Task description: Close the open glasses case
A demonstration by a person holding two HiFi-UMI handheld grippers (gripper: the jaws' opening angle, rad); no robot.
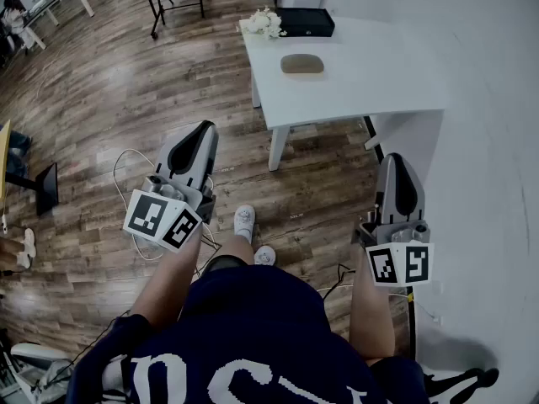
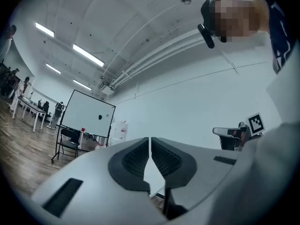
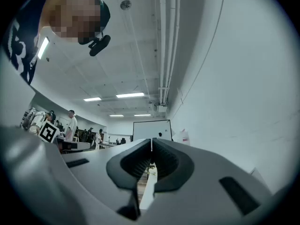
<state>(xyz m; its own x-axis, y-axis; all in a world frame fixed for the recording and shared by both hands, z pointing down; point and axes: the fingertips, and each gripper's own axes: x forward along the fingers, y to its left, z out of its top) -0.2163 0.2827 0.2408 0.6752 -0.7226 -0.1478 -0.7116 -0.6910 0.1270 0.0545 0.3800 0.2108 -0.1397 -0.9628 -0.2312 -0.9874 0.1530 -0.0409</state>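
Both grippers shut, empty: left gripper [image 1: 204,130], right gripper [image 1: 396,160]. Case [image 1: 301,63] on table [image 1: 370,91], well ahead, between them, long axis crosswise. Left gripper looks marginally nearer.

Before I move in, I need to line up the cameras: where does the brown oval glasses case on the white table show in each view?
Head view: the brown oval glasses case lies top centre, on the white table.
Left gripper view: not in it.
Right gripper view: not in it.
Shared landmark: the white rectangular whiteboard, left of centre in the left gripper view, dead centre in the right gripper view.
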